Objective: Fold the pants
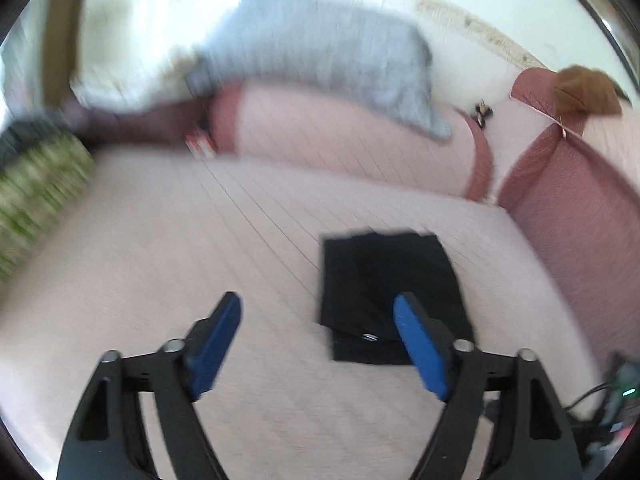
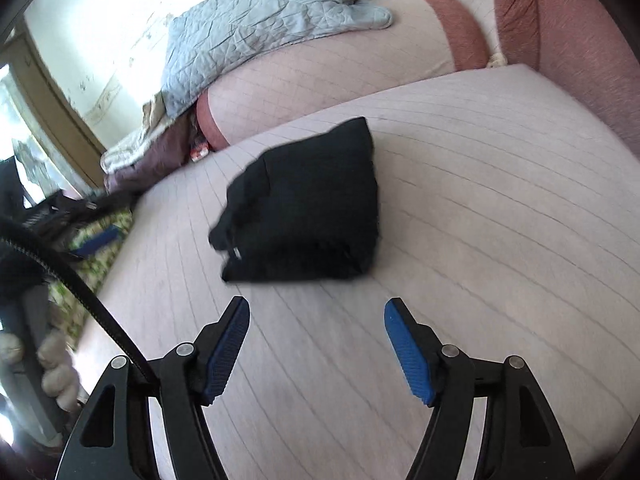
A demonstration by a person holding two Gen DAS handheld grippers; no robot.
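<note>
At bottom of both frames, left gripper point(image 1: 318, 306) and right gripper point(image 2: 316, 312) are hanging with jaws apart, gripping nothing. Just above them black pants point(image 2: 304, 204) are lying folded into a compact square on the pink mattress point(image 2: 480, 220), nearer the left gripper. Farther back, grey quilt point(image 2: 256, 24) is draping a bolster.

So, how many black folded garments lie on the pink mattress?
1. The folded black pants lie near the middle of the mattress, ahead of both open tools. Another could be hidden outside the views.
</note>
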